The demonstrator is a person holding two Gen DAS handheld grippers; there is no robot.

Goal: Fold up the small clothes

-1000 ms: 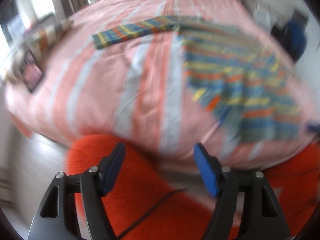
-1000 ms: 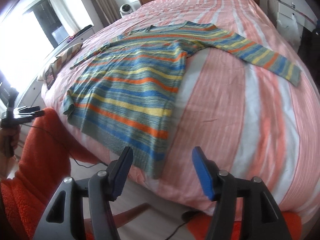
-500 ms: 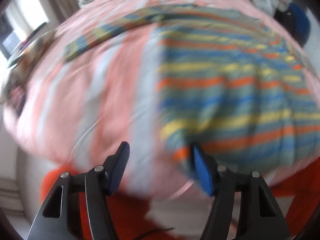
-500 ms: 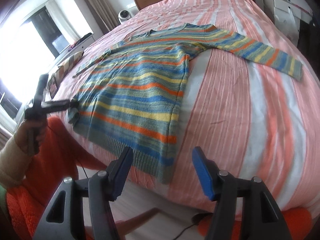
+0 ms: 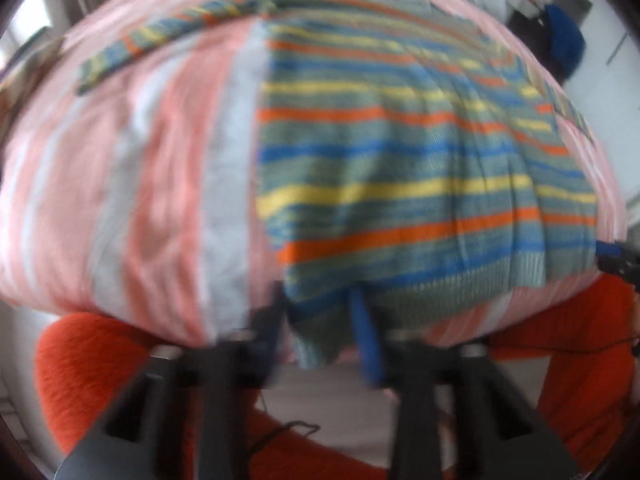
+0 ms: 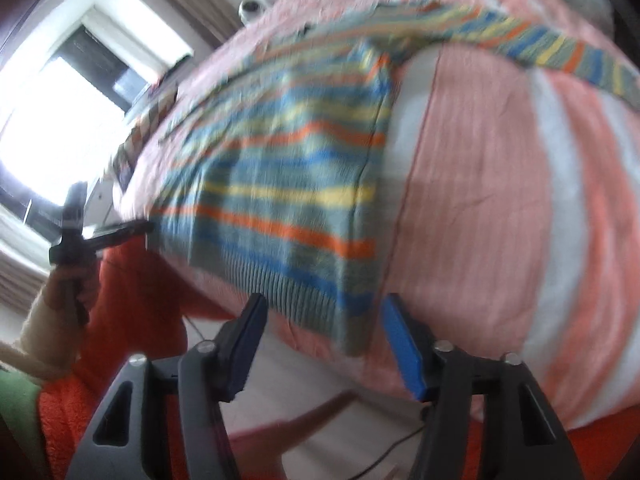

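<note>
A striped sweater (image 5: 400, 184) in blue, yellow, orange and grey-green lies flat on the pink-and-white striped bed cover (image 5: 160, 160), sleeves spread out. My left gripper (image 5: 320, 320) is closing, and the hem's left corner is bunched between its fingers. The right wrist view shows the same gripper (image 6: 146, 226) pinched at that corner of the sweater (image 6: 280, 184). My right gripper (image 6: 324, 304) is also closing. The hem's right corner hangs between its blue pads without touching them. Its tip shows at the far right of the left wrist view (image 5: 616, 260).
The person's orange fleece clothing (image 5: 100, 368) sits against the foot of the bed, and a hand (image 6: 52, 312) holds the left gripper. A bright window (image 6: 60, 120) is on the left. A white round device (image 6: 252, 8) stands by the headboard. A cable (image 5: 288, 428) lies on the floor.
My left gripper swung right and down onto the hem's left corner and its jaws narrowed on it. My right gripper sank toward the right corner and narrowed slightly.
</note>
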